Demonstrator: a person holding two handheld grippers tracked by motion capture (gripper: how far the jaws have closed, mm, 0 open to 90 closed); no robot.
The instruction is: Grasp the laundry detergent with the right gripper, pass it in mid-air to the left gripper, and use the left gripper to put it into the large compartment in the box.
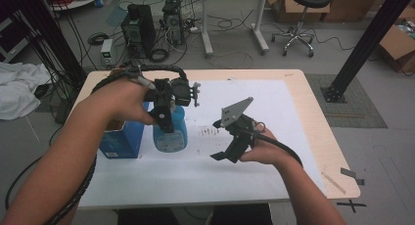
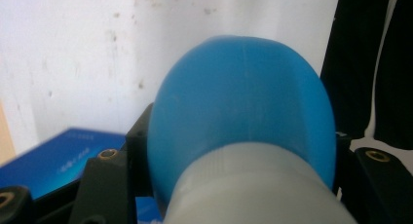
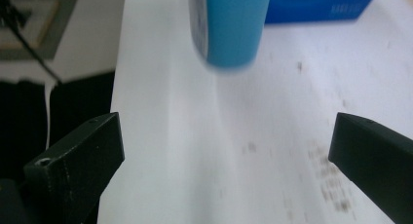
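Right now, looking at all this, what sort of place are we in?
Probably a robotics or electronics lab, not a home: black desktop computer towers stand on the grey floor among loose black cables, a black rolling stool waits by a second desk, and brown cardboard boxes sit nearby.

This is looking like a robotics or electronics lab. Two desktop computer towers (image 1: 151,24) are standing on the grey floor beyond the far edge of the work table (image 1: 313,117), with loose cables (image 1: 230,24) trailing around them. A rolling stool (image 1: 301,19) is sitting far right, cardboard boxes (image 1: 399,44) are lying at the right, and a black metal frame post (image 1: 367,44) is rising beside the table.
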